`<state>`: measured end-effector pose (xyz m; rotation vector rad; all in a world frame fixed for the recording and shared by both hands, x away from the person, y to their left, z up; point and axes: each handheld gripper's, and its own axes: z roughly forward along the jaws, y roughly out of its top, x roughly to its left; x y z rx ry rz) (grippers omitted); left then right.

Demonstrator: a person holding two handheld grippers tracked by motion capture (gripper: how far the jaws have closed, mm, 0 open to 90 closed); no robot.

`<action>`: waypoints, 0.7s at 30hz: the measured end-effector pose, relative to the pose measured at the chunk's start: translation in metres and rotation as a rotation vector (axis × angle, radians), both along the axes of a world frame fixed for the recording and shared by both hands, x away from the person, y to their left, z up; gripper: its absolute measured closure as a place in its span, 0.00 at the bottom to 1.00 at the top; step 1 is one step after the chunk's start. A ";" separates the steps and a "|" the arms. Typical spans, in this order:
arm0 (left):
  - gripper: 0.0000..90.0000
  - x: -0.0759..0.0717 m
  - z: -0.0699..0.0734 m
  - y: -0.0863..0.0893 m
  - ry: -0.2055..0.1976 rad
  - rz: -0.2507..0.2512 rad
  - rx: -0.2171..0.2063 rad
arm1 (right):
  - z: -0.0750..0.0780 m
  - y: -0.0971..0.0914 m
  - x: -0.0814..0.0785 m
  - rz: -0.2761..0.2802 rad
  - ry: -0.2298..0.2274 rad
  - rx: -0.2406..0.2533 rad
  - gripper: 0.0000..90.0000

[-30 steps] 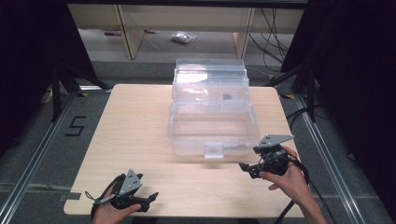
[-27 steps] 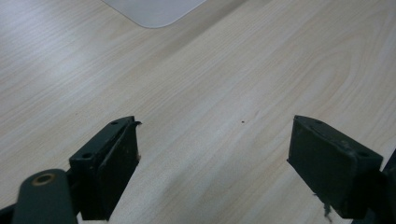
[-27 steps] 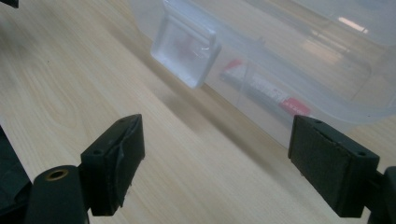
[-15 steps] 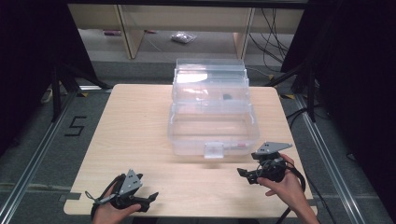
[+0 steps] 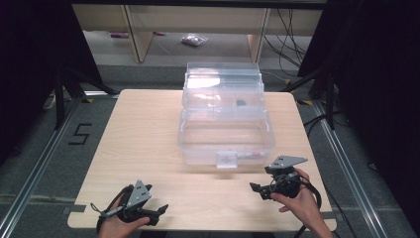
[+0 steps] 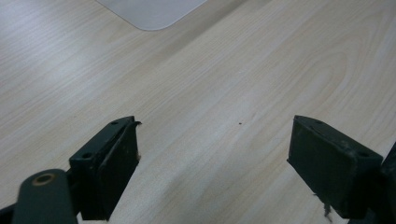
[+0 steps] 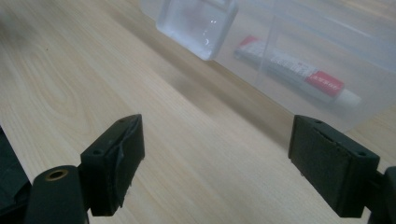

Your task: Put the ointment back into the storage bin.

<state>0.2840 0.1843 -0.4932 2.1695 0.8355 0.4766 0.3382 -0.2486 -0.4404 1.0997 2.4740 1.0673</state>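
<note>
Since 1 second ago the right gripper (image 5: 258, 189) has drawn back from the front right corner of the clear plastic storage box (image 5: 225, 130) toward the near edge of the pale wooden table (image 5: 148, 129), while the left gripper (image 5: 161, 210) has kept its place. That right gripper now sits at about 5 o'clock on the table, just off the box's front wall, its 2 jaws spread wide and holding nothing. In the right gripper view the box's clear square latch (image 7: 196, 23) lies at 12 o'clock ahead of the jaws, and a white tube with a red band (image 7: 299, 70) rests inside the box at 1 o'clock. At about 7 o'clock on the table the left gripper is held low in the person's hand, well apart from the box, jaws likewise wide open and empty over bare wood.
</note>
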 end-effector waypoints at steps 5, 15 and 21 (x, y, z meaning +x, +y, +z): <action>0.17 0.000 -0.001 -0.001 0.004 0.001 -0.036 | -0.005 -0.002 -0.003 0.001 0.011 0.000 0.19; 0.17 -0.001 -0.001 -0.001 0.005 0.000 -0.037 | -0.016 -0.005 -0.007 0.004 -0.002 0.015 0.18; 0.17 -0.001 -0.001 -0.002 0.010 -0.007 -0.038 | -0.023 -0.010 -0.013 -0.011 -0.014 0.025 0.18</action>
